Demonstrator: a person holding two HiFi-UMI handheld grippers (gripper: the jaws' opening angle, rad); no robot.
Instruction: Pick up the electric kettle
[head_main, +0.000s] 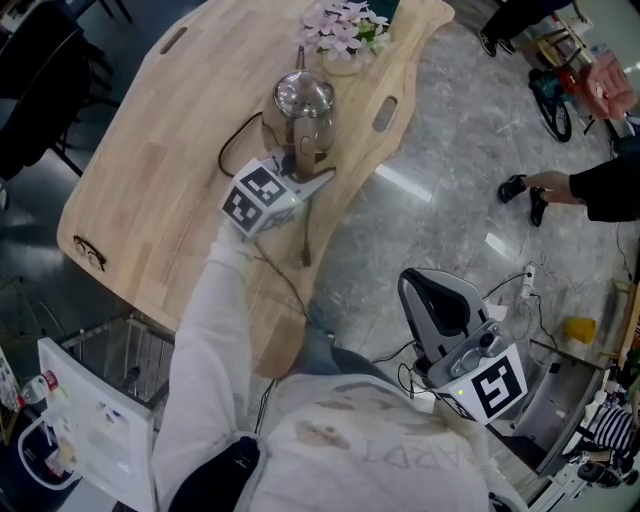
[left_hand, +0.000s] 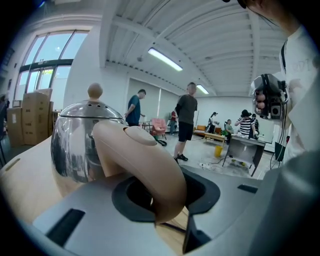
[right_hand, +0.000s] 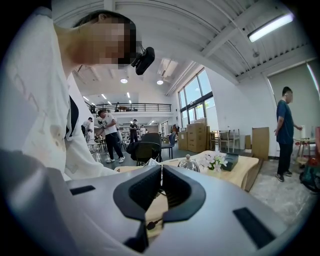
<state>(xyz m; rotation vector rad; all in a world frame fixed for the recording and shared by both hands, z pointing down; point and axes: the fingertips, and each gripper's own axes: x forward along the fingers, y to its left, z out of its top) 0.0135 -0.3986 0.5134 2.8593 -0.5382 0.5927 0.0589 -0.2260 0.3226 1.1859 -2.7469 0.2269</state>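
- Right gripper (head_main: 432, 292), lower right, is held beside the table (head_main: 150, 180) with jaws together.
- Left gripper (head_main: 308, 172) jaws are clamped on the beige handle (left_hand: 145, 165) of the electric kettle (head_main: 303, 100), stood upper centre on the table.

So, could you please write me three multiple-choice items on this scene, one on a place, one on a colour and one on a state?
1. Where do the flowers stand on the wooden table?
A. at its far end, beyond the electric kettle
B. at its near edge
C. between kettle and person

2. What colour is the kettle's handle?
A. black
B. beige
C. red

3. What state is the left gripper in?
A. open above the table
B. shut on the flowers
C. shut on the handle

Answers: 1 A, the head view shows them behind the kettle; 2 B, the left gripper view shows it beige; 3 C, its jaws clamp the handle.
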